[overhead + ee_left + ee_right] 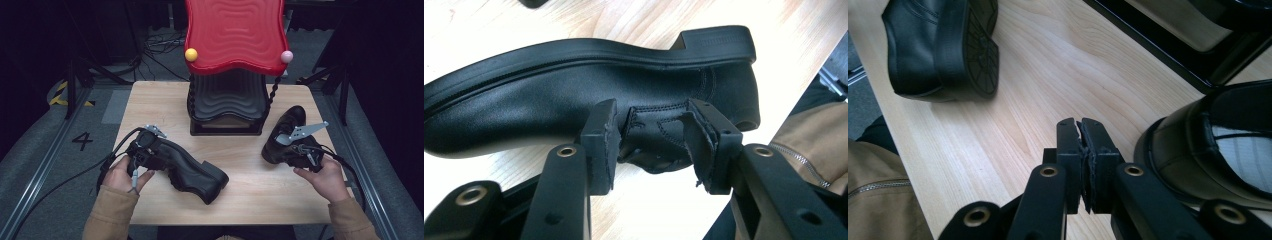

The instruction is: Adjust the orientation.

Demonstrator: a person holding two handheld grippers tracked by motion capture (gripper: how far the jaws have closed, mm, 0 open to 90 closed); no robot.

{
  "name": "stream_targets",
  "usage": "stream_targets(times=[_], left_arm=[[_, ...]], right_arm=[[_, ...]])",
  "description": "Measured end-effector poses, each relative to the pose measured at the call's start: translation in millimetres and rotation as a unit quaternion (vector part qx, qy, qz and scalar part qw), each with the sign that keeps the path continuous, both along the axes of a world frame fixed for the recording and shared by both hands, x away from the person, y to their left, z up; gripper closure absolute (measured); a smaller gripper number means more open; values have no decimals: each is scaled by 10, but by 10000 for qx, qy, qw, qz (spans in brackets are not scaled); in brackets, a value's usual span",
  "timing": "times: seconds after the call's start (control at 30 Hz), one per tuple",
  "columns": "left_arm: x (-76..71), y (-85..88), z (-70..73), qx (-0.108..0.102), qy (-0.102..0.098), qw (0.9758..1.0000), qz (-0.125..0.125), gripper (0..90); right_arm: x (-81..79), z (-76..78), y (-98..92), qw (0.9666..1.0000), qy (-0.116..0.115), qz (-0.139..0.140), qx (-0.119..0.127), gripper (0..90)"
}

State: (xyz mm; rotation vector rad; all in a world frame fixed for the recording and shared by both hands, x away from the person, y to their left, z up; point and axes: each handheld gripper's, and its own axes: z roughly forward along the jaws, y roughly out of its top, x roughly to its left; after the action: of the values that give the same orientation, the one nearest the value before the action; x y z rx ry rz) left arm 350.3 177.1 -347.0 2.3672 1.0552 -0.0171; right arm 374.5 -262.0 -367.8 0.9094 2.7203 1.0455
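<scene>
Black leather shoe [589, 95] lying on its side near the front of the light wooden table [250, 190], left of the red-topped black shoe rack [227, 107], is clamped at its tongue by the left gripper [651, 142], so the pick-up step seems in hand. Next it likely needs lifting toward that rack. The right gripper [1080, 150], jaws pressed together and empty, sits beside the second black shoe [1218, 145], whose toe is cut off.

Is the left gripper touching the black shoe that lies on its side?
Touching. In the left gripper view, the left gripper has both pads pressed on the tongue flap of the shoe, which is pinched between them with no gap.
</scene>
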Motion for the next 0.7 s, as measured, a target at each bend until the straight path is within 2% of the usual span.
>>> stream_targets(times=[0.2, 0.33, 0.5, 0.57, 0.63, 0.7], left_arm=[[-32, 0, 14, 5, -43, 10000, 46, 554], [-67, 28, 25, -1, -49, 10000, 47, 539], [-120, 59, 31, -50, -15, 9999, 141, 513], [-125, 78, 43, -211, 127, 9994, 261, 462], [-116, 97, 56, -262, 146, 9992, 252, 434], [-115, 99, 55, -255, 149, 9992, 256, 431]], right_arm=[[-4, 5, 26, 9999, -16, 13, 102, 871], [-21, 32, 95, 9999, -79, 65, 11, 879], [-53, 65, 277, 9995, -133, 283, -6, 882], [-63, 62, 359, 9992, -124, 382, -15, 883], [-70, 46, 450, 9986, -59, 516, 38, 885], [-79, 26, 551, 9980, -5, 626, -15, 886]])
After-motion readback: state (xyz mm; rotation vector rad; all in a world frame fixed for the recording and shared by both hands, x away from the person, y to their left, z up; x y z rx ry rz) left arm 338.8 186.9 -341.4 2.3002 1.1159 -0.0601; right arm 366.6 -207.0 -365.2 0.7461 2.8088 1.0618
